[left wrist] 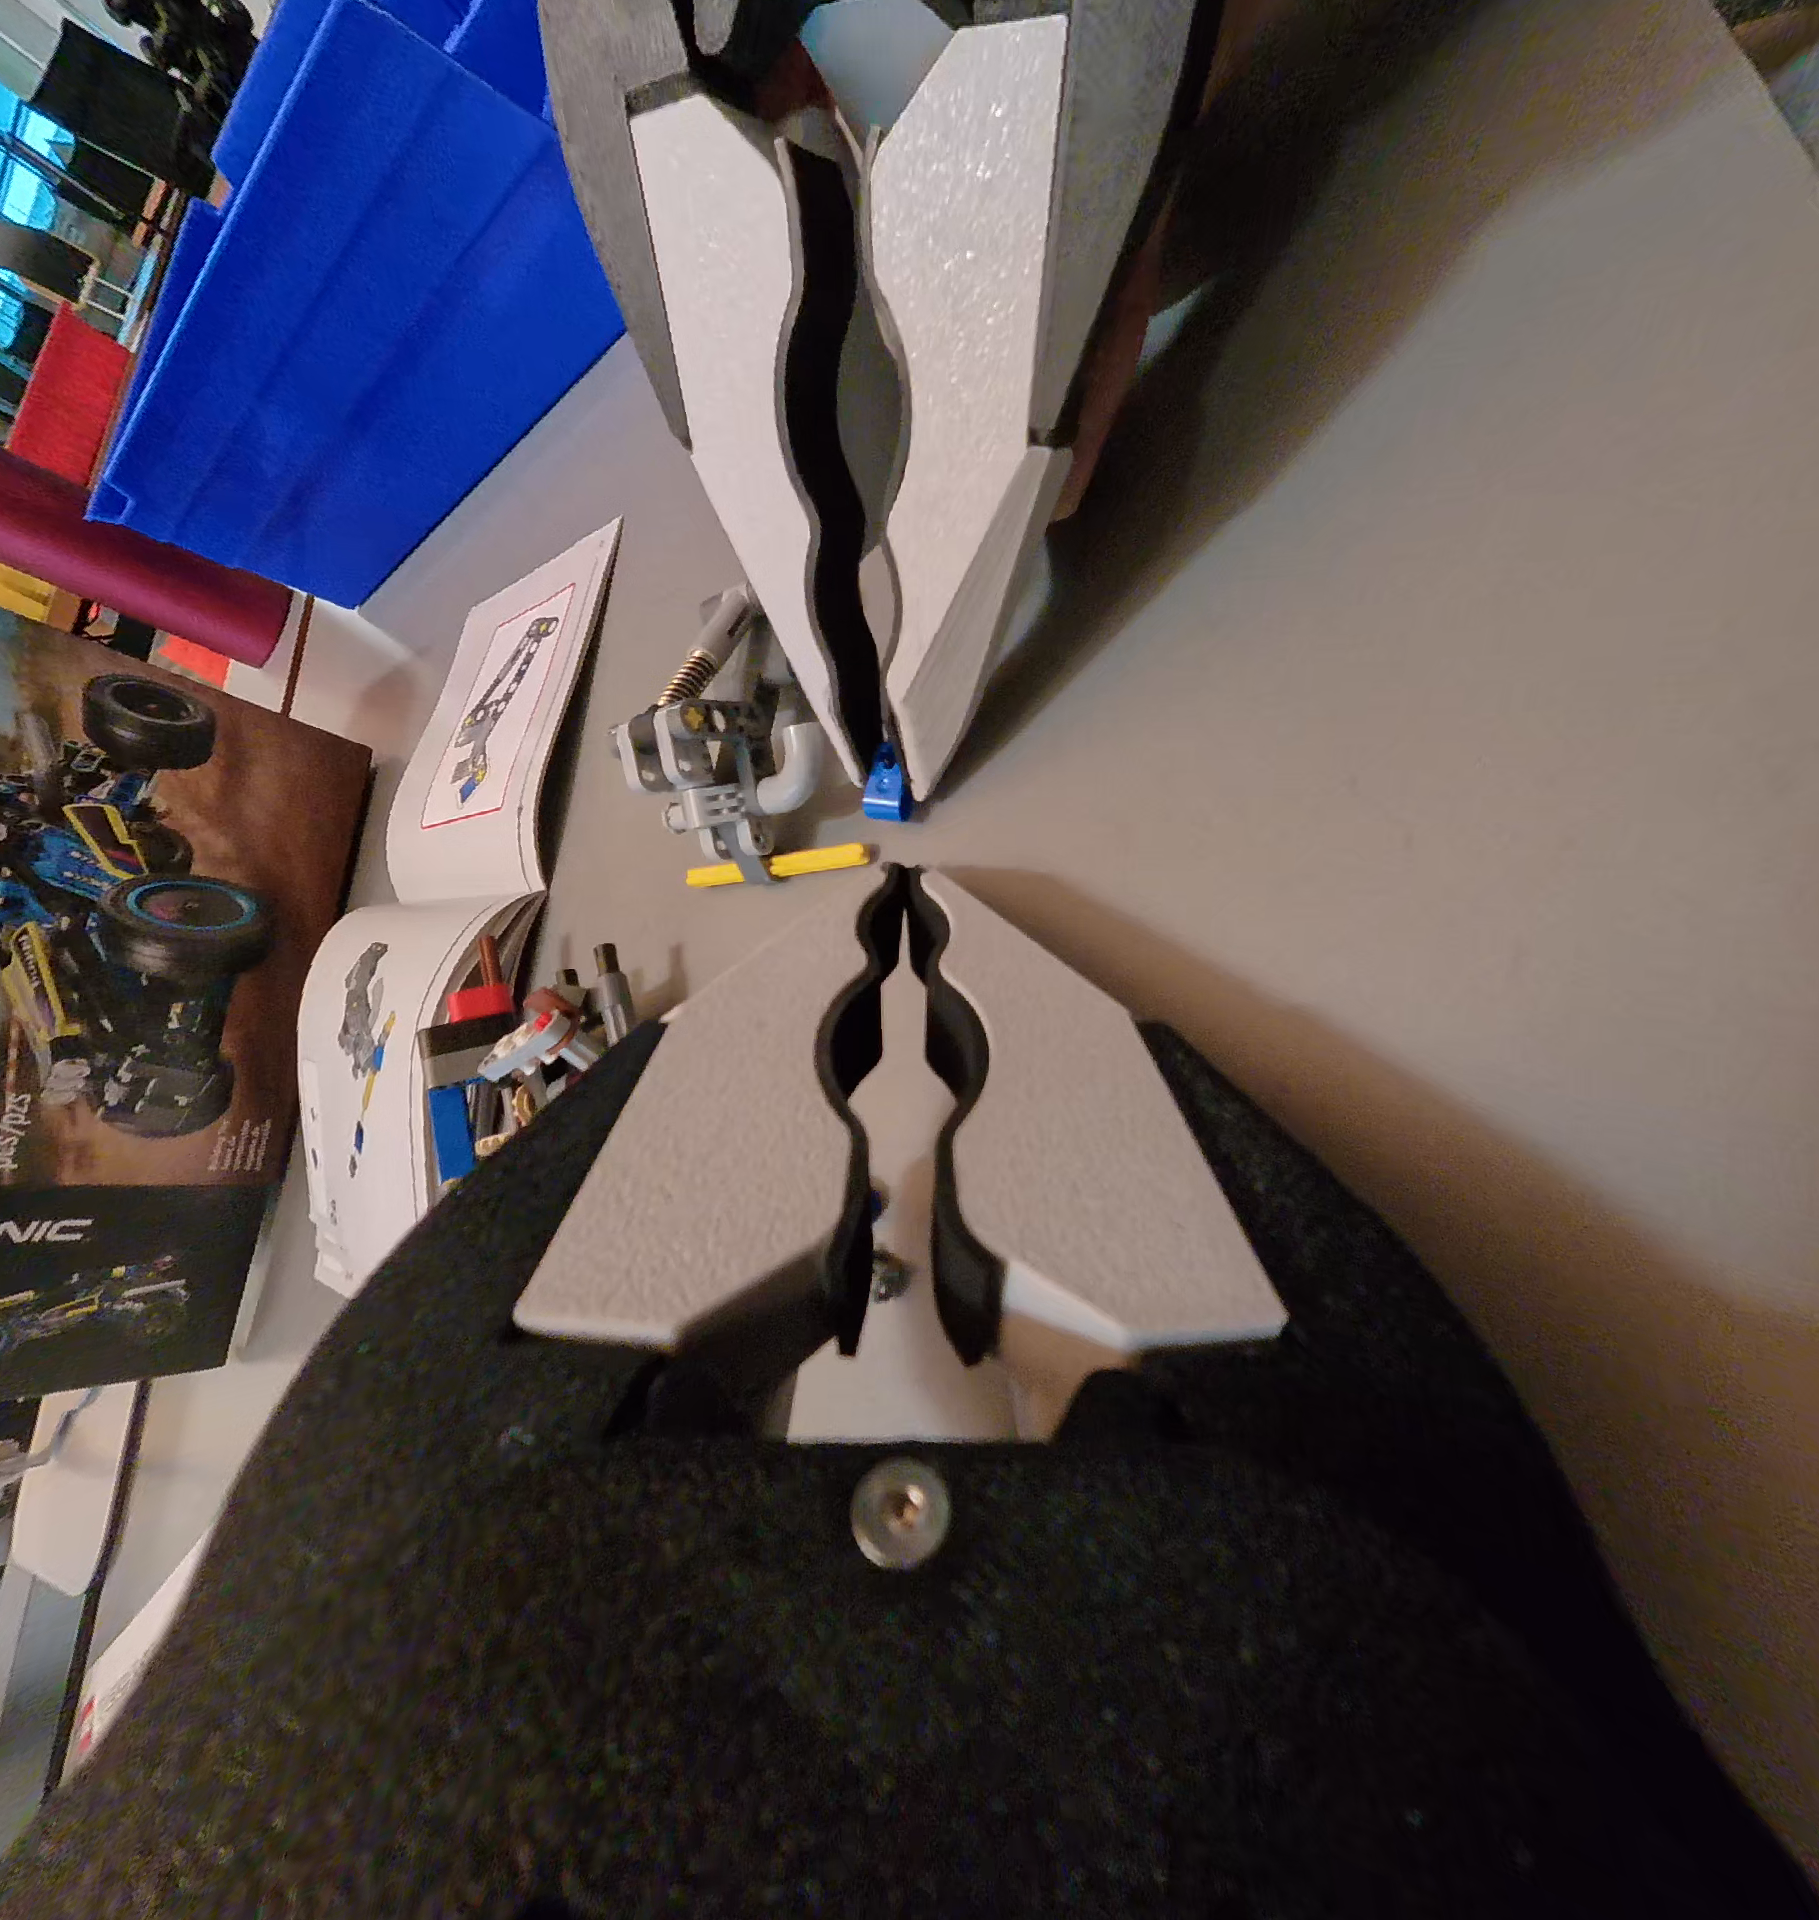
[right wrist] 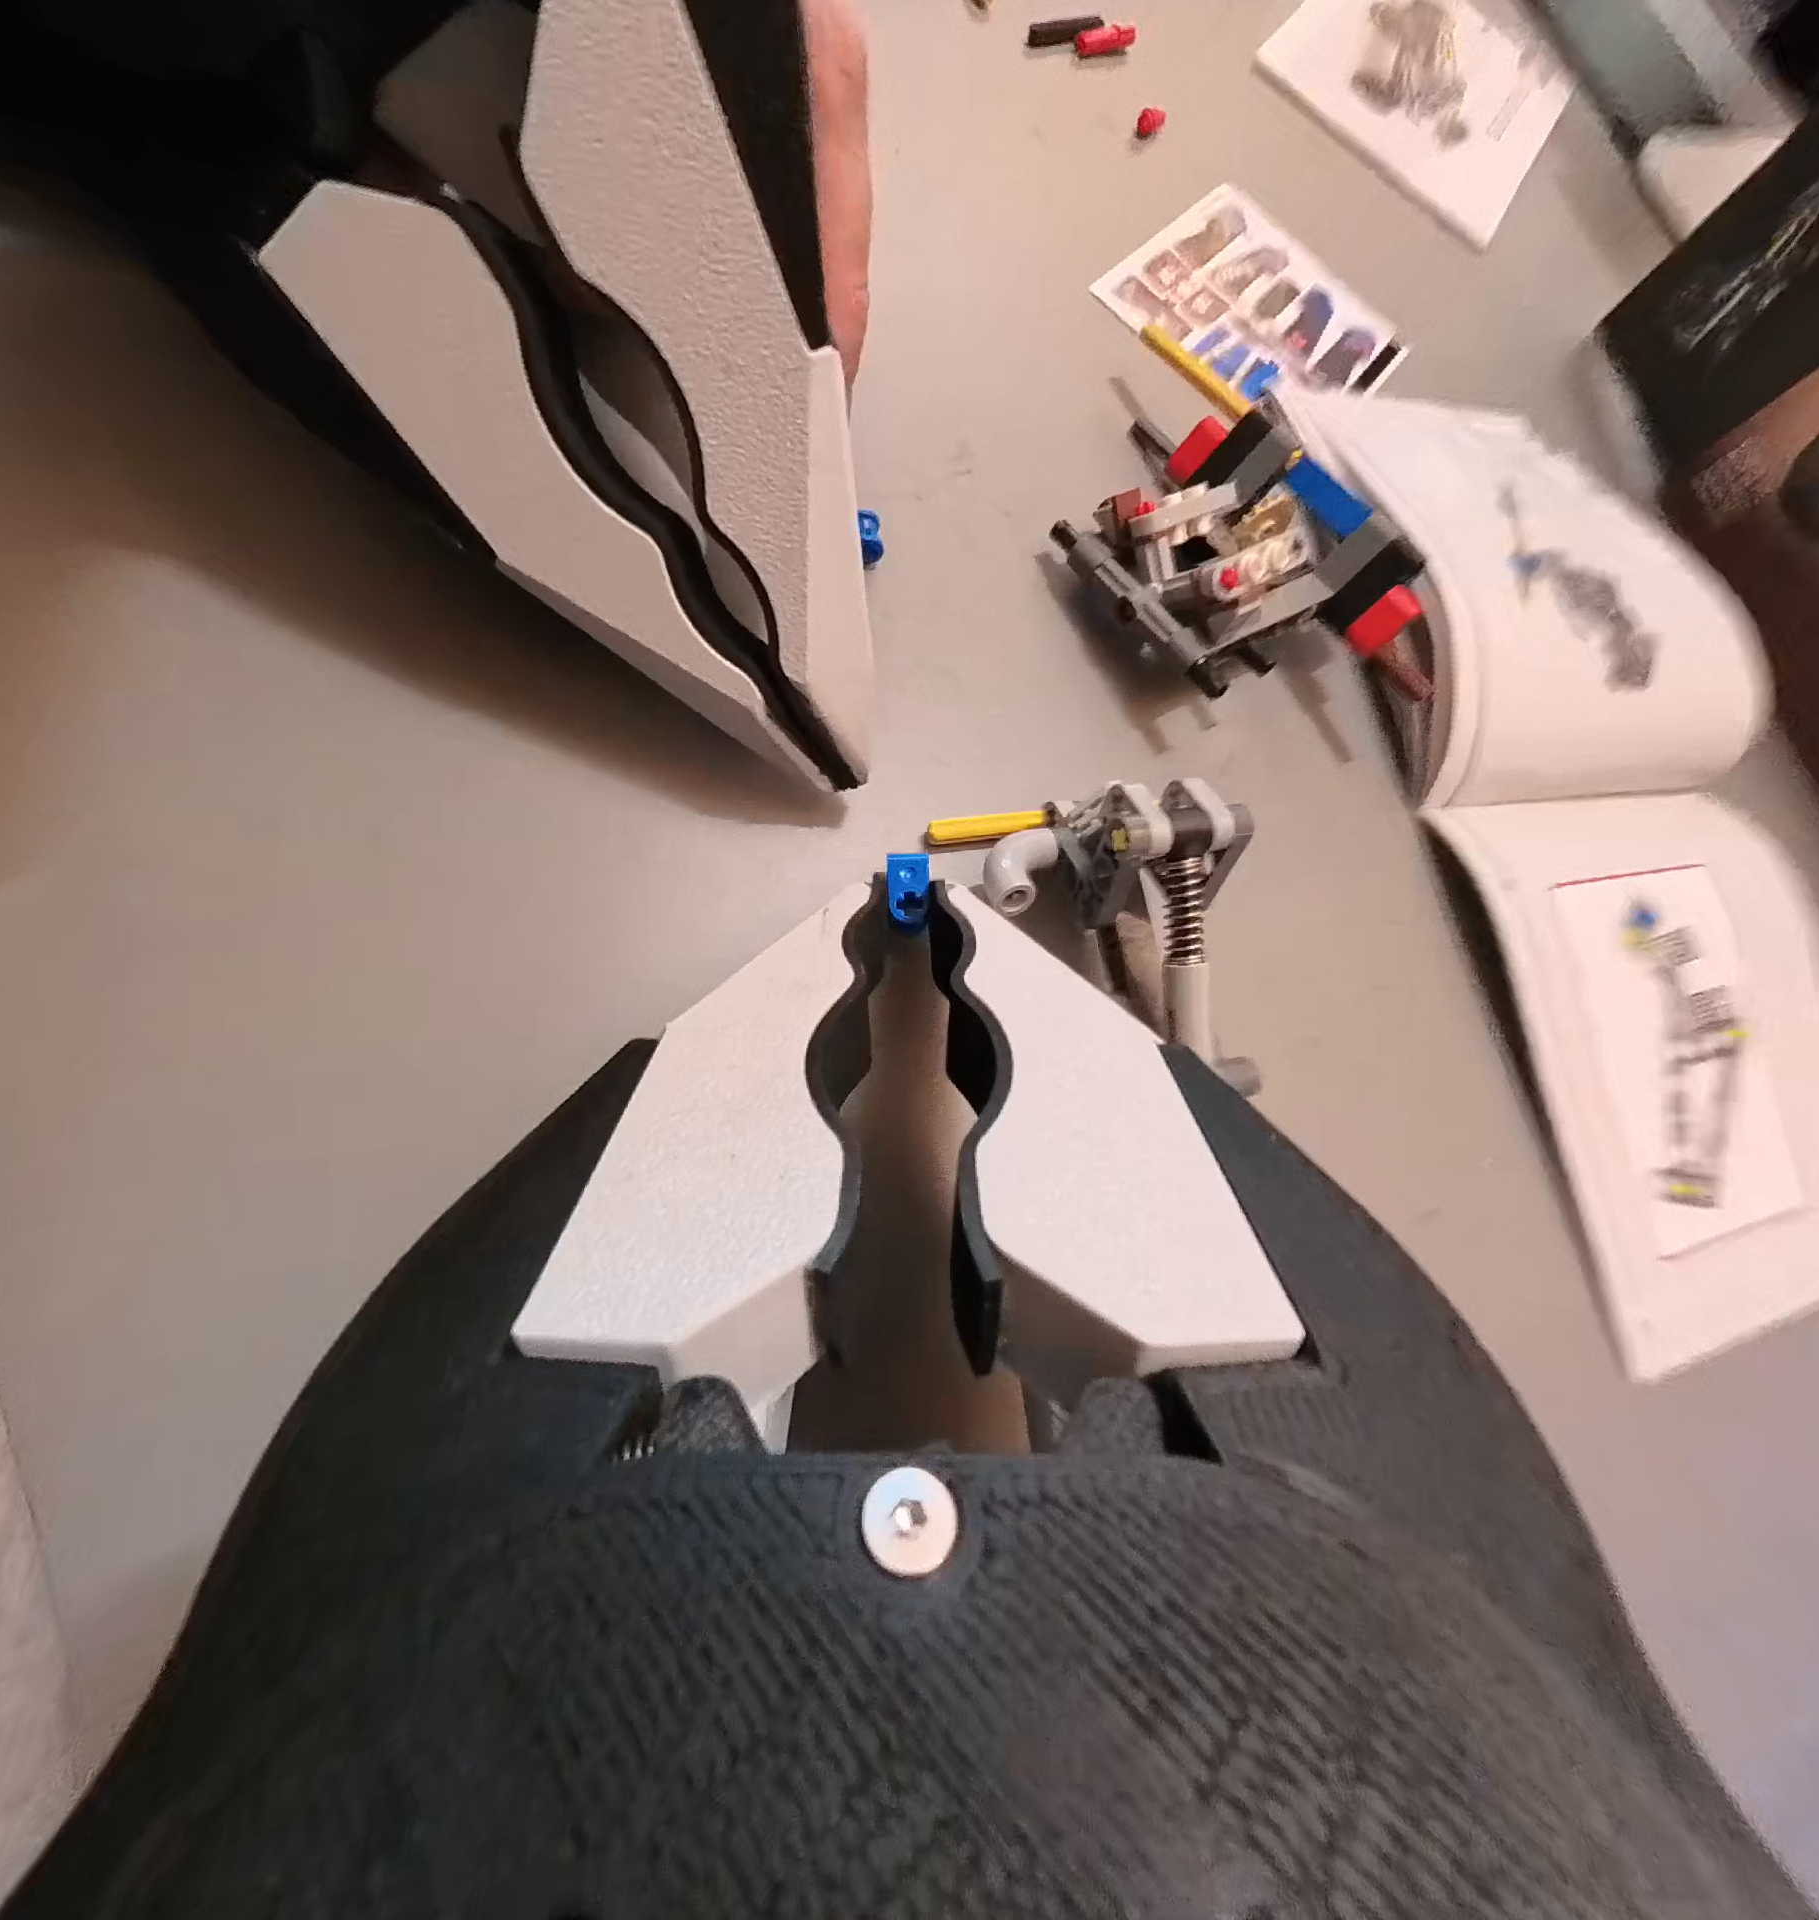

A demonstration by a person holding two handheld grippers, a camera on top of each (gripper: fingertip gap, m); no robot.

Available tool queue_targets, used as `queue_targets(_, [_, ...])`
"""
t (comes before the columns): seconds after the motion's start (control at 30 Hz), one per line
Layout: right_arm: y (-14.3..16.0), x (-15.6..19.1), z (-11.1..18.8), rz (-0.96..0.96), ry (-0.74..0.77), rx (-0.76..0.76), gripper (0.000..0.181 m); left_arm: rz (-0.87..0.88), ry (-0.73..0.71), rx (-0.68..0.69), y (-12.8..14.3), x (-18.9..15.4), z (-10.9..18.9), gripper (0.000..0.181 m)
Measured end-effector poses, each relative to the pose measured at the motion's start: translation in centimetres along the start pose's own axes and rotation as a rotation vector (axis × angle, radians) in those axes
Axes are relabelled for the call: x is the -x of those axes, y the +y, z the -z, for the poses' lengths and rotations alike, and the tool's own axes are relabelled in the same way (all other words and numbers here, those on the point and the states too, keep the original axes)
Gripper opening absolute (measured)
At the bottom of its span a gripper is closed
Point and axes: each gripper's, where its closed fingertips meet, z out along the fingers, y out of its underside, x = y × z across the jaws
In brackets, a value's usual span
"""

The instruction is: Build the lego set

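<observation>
My right gripper (right wrist: 910, 896) is shut on a small blue connector (right wrist: 907, 886), held at the fingertips just above the table; it also shows in the left wrist view (left wrist: 884, 784). My left gripper (left wrist: 897, 878) is shut and empty, its tips facing the right gripper's tips a short way apart; it shows in the right wrist view (right wrist: 845, 774) too. A small grey assembly with a spring (right wrist: 1123, 868) (left wrist: 713, 748) lies beside both tips, with a yellow axle (right wrist: 983, 828) (left wrist: 780, 868) sticking out of it toward the grippers.
A larger grey, red and blue assembly (right wrist: 1237, 561) (left wrist: 531, 1039) lies against the open instruction booklet (right wrist: 1611, 935) (left wrist: 489, 727). A second blue connector (right wrist: 870, 535), a sticker sheet (right wrist: 1248, 291) and red pieces (right wrist: 1102, 40) lie on the table. Blue bins (left wrist: 365, 312) and the set's box (left wrist: 105, 935) stand behind. Less than 4 cm separates the two grippers' tips.
</observation>
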Motion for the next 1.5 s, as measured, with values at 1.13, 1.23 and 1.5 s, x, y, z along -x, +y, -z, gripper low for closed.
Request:
queue_targets(1.13, [-1.1, -3.7, 4.8, -0.175, -0.029, -0.040, 0.018, 0.534, 0.006, 0.083, 0.0, -1.1, 2.9, 0.005])
queue_targets(1.23, [0.1, -5.1, 3.5, -0.232, -0.063, -0.005, 0.029, 0.568, 0.017, 0.110, -0.3, -2.0, 2.7, 0.005])
queue_targets(1.5, [2.0, -4.2, 0.6, -0.149, -0.150, 0.103, 0.028, 0.551, 0.005, 0.153, -0.5, -2.3, 1.7, 0.005])
